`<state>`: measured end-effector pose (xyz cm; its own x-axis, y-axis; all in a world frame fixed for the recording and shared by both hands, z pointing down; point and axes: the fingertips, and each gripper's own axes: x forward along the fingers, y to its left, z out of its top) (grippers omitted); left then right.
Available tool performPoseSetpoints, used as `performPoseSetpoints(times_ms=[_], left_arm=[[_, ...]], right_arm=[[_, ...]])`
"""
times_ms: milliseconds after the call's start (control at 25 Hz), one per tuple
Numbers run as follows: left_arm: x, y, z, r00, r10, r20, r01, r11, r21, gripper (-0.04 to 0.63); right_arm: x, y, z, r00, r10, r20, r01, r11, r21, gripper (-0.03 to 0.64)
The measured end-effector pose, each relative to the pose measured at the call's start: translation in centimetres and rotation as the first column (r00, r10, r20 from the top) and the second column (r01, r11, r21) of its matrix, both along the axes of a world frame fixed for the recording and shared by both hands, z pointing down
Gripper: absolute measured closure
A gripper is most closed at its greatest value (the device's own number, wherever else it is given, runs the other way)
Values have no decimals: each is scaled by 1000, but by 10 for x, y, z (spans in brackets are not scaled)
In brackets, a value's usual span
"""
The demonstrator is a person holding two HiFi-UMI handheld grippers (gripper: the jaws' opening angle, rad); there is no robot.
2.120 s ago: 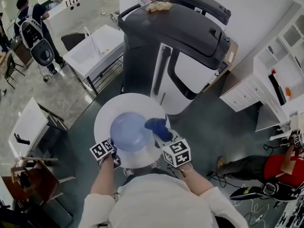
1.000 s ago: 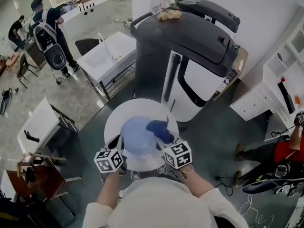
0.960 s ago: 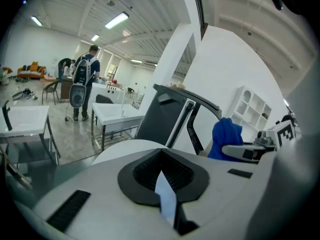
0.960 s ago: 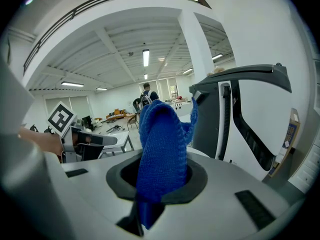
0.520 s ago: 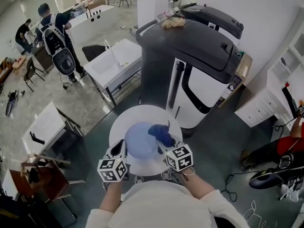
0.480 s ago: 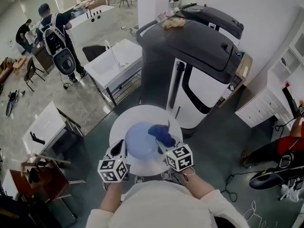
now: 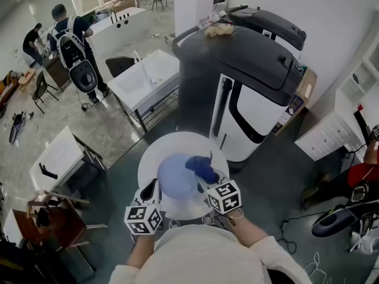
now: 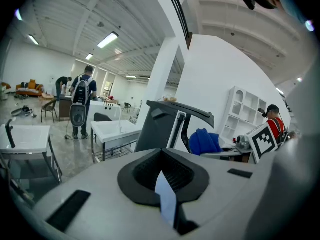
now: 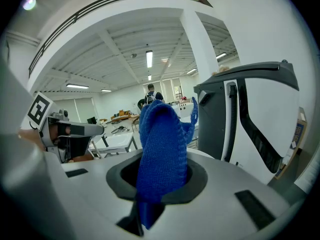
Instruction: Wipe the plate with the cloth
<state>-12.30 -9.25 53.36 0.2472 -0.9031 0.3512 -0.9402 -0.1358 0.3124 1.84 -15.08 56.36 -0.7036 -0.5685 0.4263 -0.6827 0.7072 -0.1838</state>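
Note:
A pale blue plate is over the round white table. My left gripper is shut on its near-left rim. In the left gripper view the plate's thin edge stands pinched between the jaws. A dark blue knitted cloth lies against the plate's right side, and my right gripper is shut on it. In the right gripper view the cloth rises out of the jaws in a folded bunch. From the left gripper view the cloth shows beyond the jaws. Whether the plate touches the table is hidden.
A tall dark grey and white machine stands just behind the table. White sink tables are at the left, white shelves at the right. A person with a backpack stands far left; another person in red is at the right edge.
My left gripper has risen toward the camera with the plate's rim in it, and its marker cube looks larger. The right gripper and cloth have stayed in place.

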Motion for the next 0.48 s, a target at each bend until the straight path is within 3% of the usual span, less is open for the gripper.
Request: performPoseSetpoints(times_ms=[480], left_arm=[[5,0,2,1000,15,11,-15,1000,-7,563]], right_arm=[[2,-1,3,1000,-7,-15,7,1000,-6,532]])
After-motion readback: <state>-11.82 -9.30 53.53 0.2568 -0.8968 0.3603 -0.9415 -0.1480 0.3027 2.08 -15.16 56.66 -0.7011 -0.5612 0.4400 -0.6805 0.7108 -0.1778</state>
